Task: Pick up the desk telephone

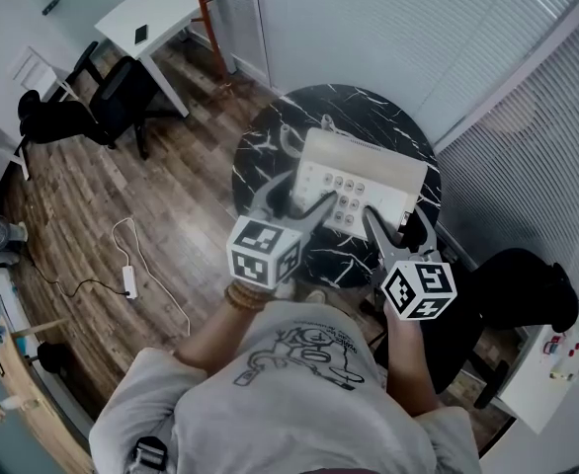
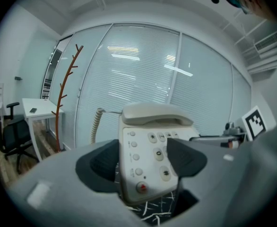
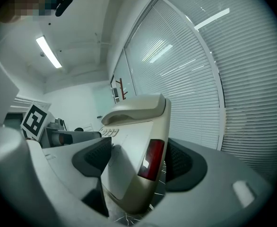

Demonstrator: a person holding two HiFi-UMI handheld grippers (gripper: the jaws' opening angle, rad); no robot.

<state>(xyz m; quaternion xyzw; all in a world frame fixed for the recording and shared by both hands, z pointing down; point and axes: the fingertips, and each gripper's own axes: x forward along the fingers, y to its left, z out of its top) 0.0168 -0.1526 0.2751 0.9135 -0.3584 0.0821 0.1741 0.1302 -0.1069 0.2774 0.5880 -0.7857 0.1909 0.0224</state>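
A beige desk telephone (image 1: 359, 171) rests on a round black marble table (image 1: 270, 136); whether its base is off the top I cannot tell. My left gripper (image 1: 294, 197) is at its near left corner. In the left gripper view the gripper (image 2: 143, 160) is shut on the keypad end (image 2: 148, 160), one pad on the left edge and one on the keys. The handset (image 2: 155, 113) sits in its cradle, with a coiled cord (image 2: 97, 124) at the left. My right gripper (image 1: 396, 223) is at the near right corner. In its own view that gripper (image 3: 139, 160) is shut on the phone's right side (image 3: 143, 145).
A brown coat stand (image 1: 208, 8) and a white desk (image 1: 156, 18) stand beyond the table, with a black office chair (image 1: 112, 97) on the wooden floor. A cable and power strip (image 1: 129, 279) lie at the left. Glass walls with blinds (image 1: 388, 28) sit close behind the table.
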